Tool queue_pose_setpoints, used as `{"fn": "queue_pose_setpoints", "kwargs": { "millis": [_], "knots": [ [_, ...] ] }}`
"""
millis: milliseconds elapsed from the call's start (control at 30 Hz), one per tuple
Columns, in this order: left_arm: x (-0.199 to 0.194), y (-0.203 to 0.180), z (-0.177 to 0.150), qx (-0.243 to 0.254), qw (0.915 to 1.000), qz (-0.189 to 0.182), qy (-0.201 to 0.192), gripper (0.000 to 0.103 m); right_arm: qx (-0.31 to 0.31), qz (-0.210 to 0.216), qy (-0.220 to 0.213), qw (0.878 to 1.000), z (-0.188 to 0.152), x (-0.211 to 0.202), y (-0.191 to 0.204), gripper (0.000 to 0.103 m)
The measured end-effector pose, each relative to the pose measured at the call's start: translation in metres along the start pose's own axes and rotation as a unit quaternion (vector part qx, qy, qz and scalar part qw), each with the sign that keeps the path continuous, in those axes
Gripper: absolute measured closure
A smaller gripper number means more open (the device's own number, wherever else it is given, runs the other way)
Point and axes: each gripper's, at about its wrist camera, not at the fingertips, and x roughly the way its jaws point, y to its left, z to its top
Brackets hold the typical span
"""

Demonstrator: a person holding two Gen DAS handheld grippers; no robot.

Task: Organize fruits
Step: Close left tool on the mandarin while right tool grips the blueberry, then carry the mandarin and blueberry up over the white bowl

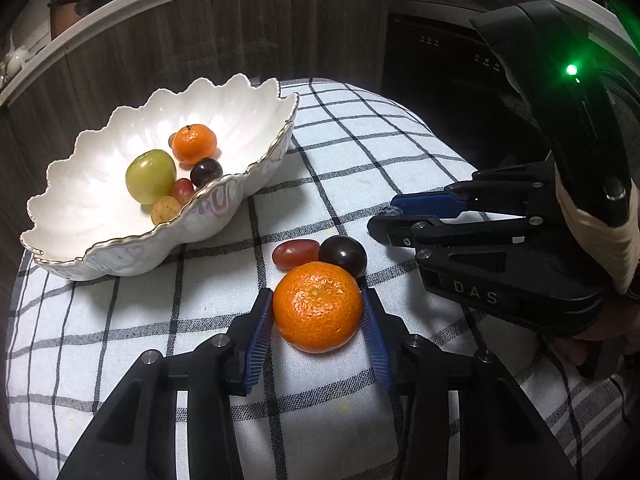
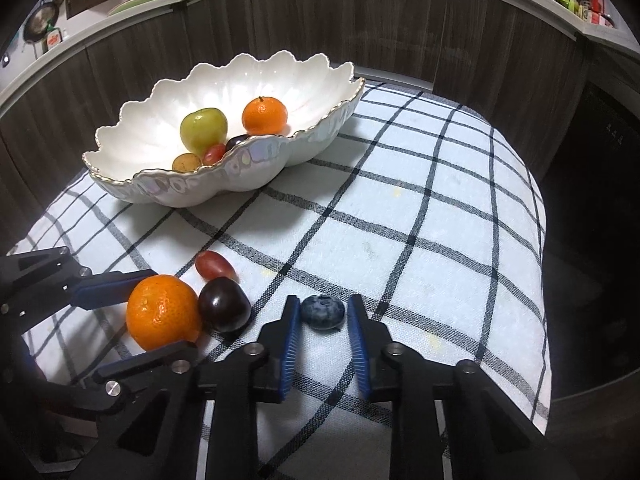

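White scalloped bowl [image 2: 160, 196] sits at left on the checked cloth [image 2: 400, 220], holding five fruits. Left tongs [image 1: 318, 306] pinch the mandarin [image 1: 317, 306] on the cloth. Right tongs [image 2: 323, 312] pinch the blueberry [image 2: 322, 312] beside the dark plum [image 2: 223, 305].

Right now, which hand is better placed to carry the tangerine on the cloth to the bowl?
Left. The left gripper already brackets the tangerine; the right gripper is around the blueberry.

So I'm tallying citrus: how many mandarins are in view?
2. One mandarin lies in the white bowl with other fruit. The other sits on the checked cloth between the left gripper fingers. More could hide behind the bowl's near wall.
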Motion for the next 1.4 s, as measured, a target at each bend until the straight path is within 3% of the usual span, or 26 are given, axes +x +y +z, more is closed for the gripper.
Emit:
{"fn": "queue_pose_setpoints", "kwargs": {
  "millis": [767, 1400],
  "knots": [
    [-0.028, 0.010, 0.007, -0.008, 0.9997, 0.012, -0.019, 0.061, 0.016, -0.007, -0.025, 1.000, 0.007, -0.033, 0.010, 0.079],
    [-0.066, 0.041, 0.015, -0.043, 0.9974, 0.041, -0.041, 0.061, 0.019, -0.010, -0.050, 0.999, 0.025, -0.061, 0.032, 0.079]
  ]
}}
